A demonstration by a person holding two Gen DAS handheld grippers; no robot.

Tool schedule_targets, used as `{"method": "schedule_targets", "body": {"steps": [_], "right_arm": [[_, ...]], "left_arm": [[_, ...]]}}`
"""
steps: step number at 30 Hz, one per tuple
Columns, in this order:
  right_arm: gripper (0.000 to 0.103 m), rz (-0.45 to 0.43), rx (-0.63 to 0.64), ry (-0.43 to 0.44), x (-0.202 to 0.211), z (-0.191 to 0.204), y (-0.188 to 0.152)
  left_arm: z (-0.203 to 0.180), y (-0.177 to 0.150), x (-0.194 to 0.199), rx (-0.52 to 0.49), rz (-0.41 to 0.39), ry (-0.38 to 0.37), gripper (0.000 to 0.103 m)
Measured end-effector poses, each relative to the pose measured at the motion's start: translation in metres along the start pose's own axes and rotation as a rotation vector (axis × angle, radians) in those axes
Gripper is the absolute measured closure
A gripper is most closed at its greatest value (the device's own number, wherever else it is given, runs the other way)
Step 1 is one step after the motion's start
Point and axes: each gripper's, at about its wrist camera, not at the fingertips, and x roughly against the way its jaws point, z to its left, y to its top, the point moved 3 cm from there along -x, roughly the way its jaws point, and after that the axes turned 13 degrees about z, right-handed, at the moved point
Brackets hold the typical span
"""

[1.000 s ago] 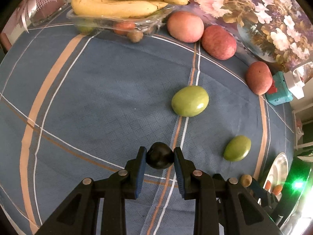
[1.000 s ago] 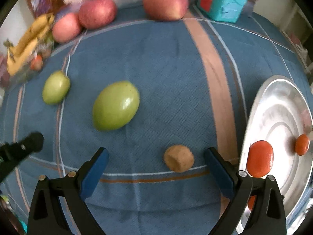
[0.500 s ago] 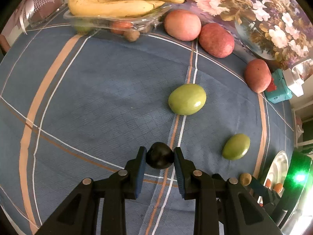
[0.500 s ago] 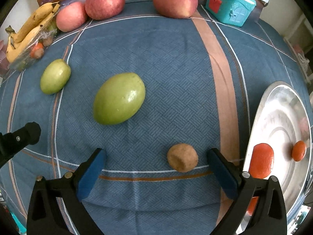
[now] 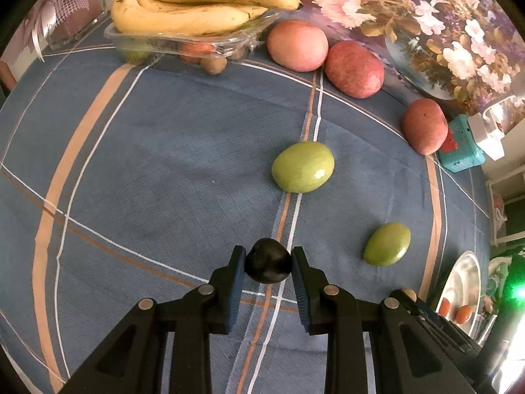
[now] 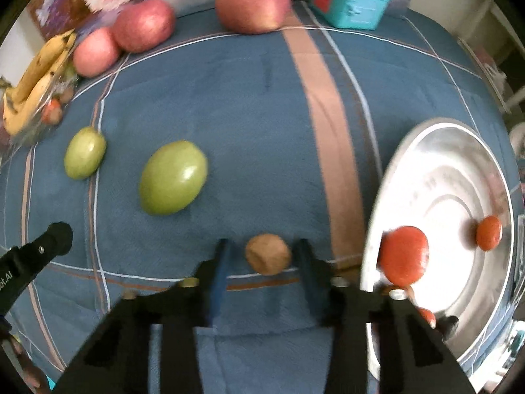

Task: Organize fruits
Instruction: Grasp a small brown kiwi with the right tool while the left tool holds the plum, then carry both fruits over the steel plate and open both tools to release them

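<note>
Two grippers work the blue tablecloth [image 5: 164, 164]: the left gripper [image 5: 268, 261] is clenched on a dark plum [image 5: 268, 265], while the right gripper [image 6: 262, 256] is closing around a small brown fruit [image 6: 268, 253] lying directly between its jaws, with the steel plate [image 6: 459, 164] just to its right.

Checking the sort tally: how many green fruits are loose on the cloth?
2. The larger green fruit lies mid-cloth; the smaller green fruit lies nearer the banana tray, where another may be hidden.
</note>
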Motion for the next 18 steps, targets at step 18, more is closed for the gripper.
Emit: {"method": "schedule_targets", "body": {"steps": [18], "right_arm": [[0.075,-0.085,0.079,0.051,0.045,-0.001,-0.039]], "left_arm": [[-0.011,-0.013,0.012,-0.038,-0.034,0.047,0.073]]}}
